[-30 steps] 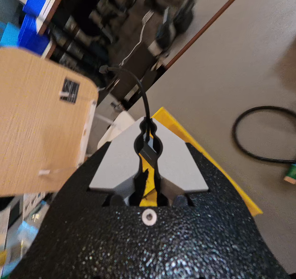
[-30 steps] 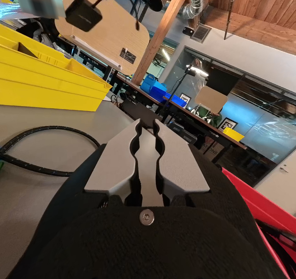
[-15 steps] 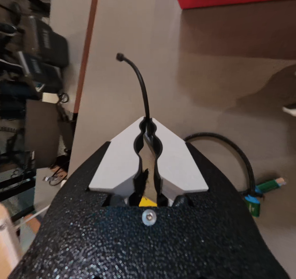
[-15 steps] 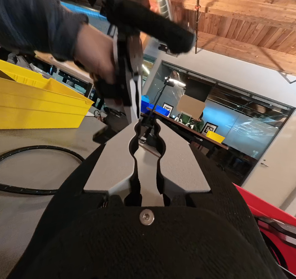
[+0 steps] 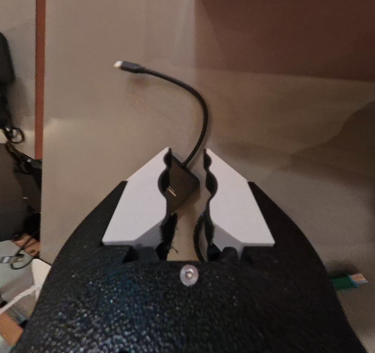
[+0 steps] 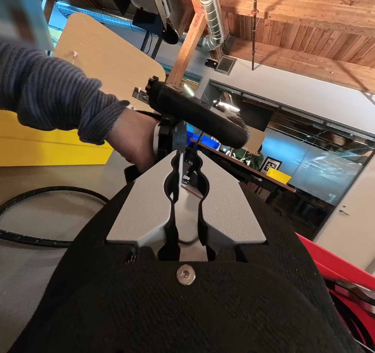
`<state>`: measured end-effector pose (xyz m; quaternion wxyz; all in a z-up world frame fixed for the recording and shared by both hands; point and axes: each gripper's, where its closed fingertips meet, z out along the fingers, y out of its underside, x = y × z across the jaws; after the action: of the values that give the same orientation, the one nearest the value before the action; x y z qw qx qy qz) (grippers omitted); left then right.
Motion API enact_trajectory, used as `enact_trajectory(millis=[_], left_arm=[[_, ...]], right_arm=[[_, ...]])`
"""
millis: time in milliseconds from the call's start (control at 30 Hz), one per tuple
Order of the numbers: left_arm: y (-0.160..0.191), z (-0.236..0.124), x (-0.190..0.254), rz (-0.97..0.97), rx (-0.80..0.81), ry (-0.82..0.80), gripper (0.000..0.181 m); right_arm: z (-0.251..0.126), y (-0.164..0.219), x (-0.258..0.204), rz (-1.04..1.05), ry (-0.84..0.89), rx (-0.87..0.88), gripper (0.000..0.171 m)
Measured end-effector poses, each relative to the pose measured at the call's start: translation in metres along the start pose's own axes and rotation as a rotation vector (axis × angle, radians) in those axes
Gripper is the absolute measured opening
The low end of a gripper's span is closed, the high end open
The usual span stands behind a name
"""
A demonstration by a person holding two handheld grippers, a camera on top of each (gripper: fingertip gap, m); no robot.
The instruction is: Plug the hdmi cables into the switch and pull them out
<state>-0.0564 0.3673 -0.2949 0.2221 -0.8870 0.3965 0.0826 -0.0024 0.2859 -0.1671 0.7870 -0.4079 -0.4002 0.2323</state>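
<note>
The switch (image 5: pixel 180 185) is a small black box with a short black lead (image 5: pixel 203 124) that ends in a plug (image 5: pixel 125 65). It lies tilted between my left gripper's fingers, leaning on the left finger (image 5: pixel 142 201). My left gripper (image 5: pixel 186 150) is open, just above the grey table (image 5: pixel 101 100). A green HDMI plug (image 5: pixel 349 284) lies at the lower right. My right gripper (image 6: pixel 186 152) is open and empty, low over the table. A thick black HDMI cable (image 6: pixel 50 189) loops on the table to its left.
A person's hand (image 6: pixel 132 140) holds the left gripper's black handle (image 6: pixel 198 118) right in front of my right gripper. A yellow bin (image 6: pixel 50 150) stands at the back left. A red bin (image 6: pixel 334 272) is at the right. The table's brown edge (image 5: pixel 40 59) runs along the left. Spacing between my two grippers at the tips: around 15 cm. To reach the switch (image 5: pixel 180 185) in a straight line is about 5 cm for my left fingers, about 20 cm for my right.
My left gripper swung down from over the yellow bin to the table and opened, letting go of the switch. The hand moved in front of my right gripper, which has kept its jaws apart.
</note>
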Motion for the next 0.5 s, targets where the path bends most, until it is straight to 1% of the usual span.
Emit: enact_trajectory(millis=[33, 100, 167, 300, 367, 433, 500], left_arm=[[0.002, -0.002, -0.001, -0.024, 0.004, 0.003, 0.037], [0.006, -0.013, -0.011, -0.068, 0.041, -0.034, 0.042], [0.009, -0.034, -0.024, -0.133, 0.108, -0.081, 0.041], [0.015, -0.100, -0.042, -0.318, 0.374, -0.164, 0.040], [0.024, -0.130, -0.047, -0.377, 0.500, -0.269, 0.040], [0.028, -0.143, -0.036, -0.360, 0.599, -0.345, 0.044], [0.027, -0.137, -0.018, -0.319, 0.663, -0.396, 0.046]], right_arm=[[0.000, 0.000, 0.000, 0.001, 0.002, 0.001, 0.012], [0.000, 0.000, 0.001, 0.006, 0.004, -0.002, 0.013], [0.000, 0.001, 0.002, 0.011, 0.005, -0.002, 0.013], [0.000, 0.003, 0.000, 0.005, -0.005, -0.013, 0.013], [0.002, 0.006, -0.003, -0.002, -0.015, -0.025, 0.013], [0.003, 0.010, -0.004, -0.012, -0.020, -0.045, 0.013], [0.004, 0.014, -0.005, -0.019, -0.025, -0.062, 0.013]])
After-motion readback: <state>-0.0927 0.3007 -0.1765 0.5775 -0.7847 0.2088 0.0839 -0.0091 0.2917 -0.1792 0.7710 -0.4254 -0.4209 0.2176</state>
